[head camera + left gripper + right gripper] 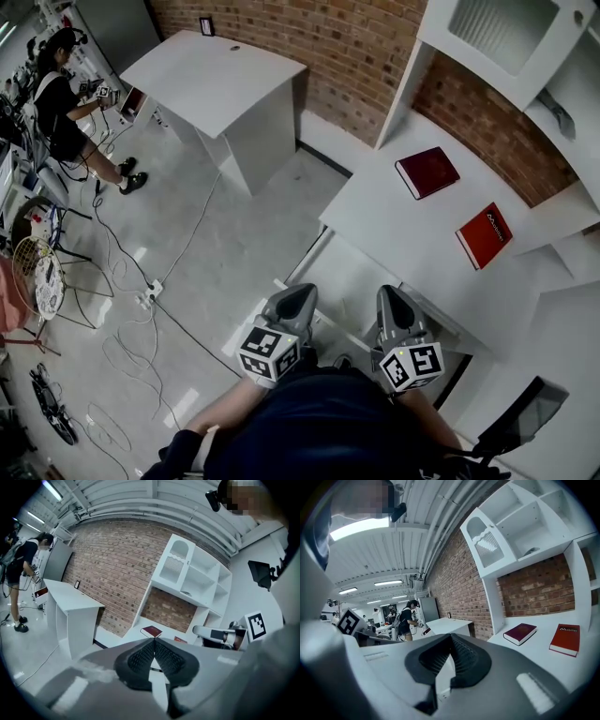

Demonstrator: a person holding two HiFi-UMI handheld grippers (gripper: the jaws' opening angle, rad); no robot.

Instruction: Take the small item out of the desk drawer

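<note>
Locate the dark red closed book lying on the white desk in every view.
Head view: dark red book, upper right, flat on the white desk.
Left gripper view: book at centre.
Right gripper view: book right of centre.
Shared landmark: brick wall behind the desk.

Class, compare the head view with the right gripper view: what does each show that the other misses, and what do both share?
Only the head view: floor cables and a power strip. Only the right gripper view: ceiling lights. Both: the right gripper, and the dark red book and the red book lying on the white desk.
</note>
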